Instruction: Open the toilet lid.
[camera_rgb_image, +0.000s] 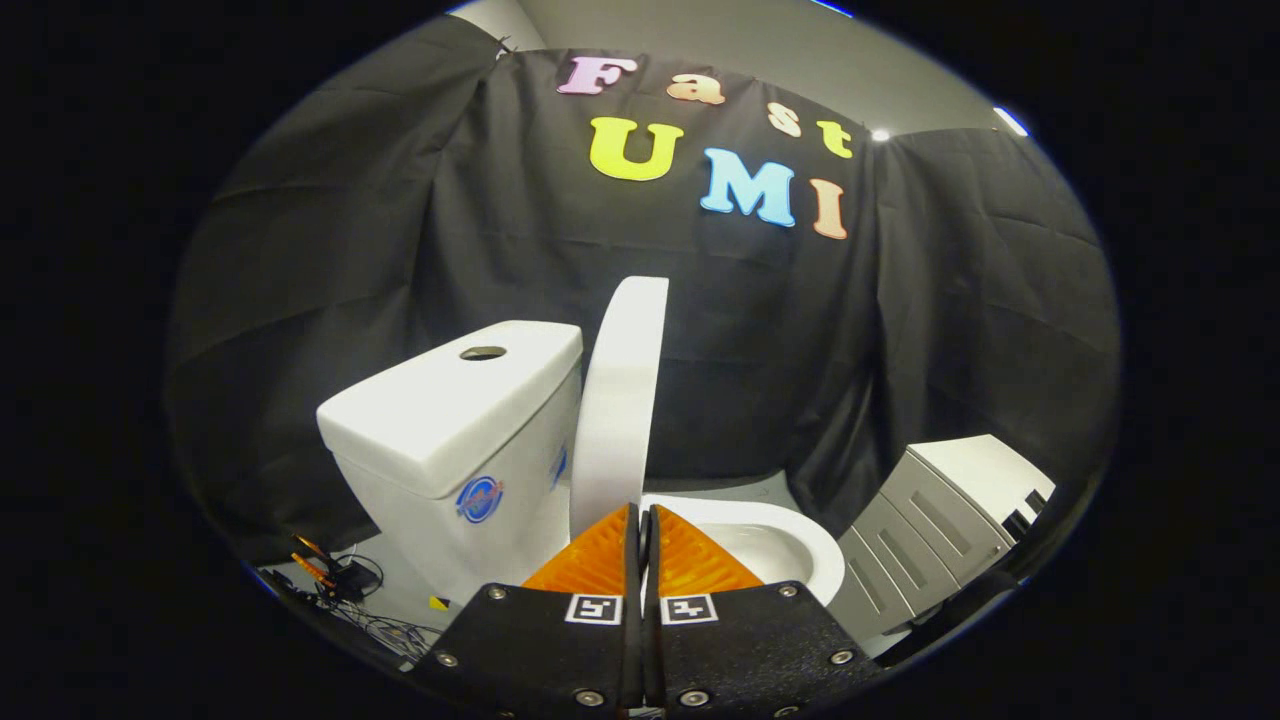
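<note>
A white toilet stands ahead of me. Its lid (620, 400) is raised, standing almost upright and seen edge-on, leaning back toward the cistern (450, 420). The open bowl with its white seat rim (790, 545) lies to the right of the lid, just beyond my fingers. My gripper (641, 515) is shut, its two fingertips pressed together with nothing between them, right at the lower edge of the lid. Whether the tips touch the lid I cannot tell.
A grey-white cabinet with drawers (940, 520) stands to the right of the bowl. Cables and a small black device (345, 580) lie on the floor left of the cistern. Black cloth walls close the booth behind the toilet.
</note>
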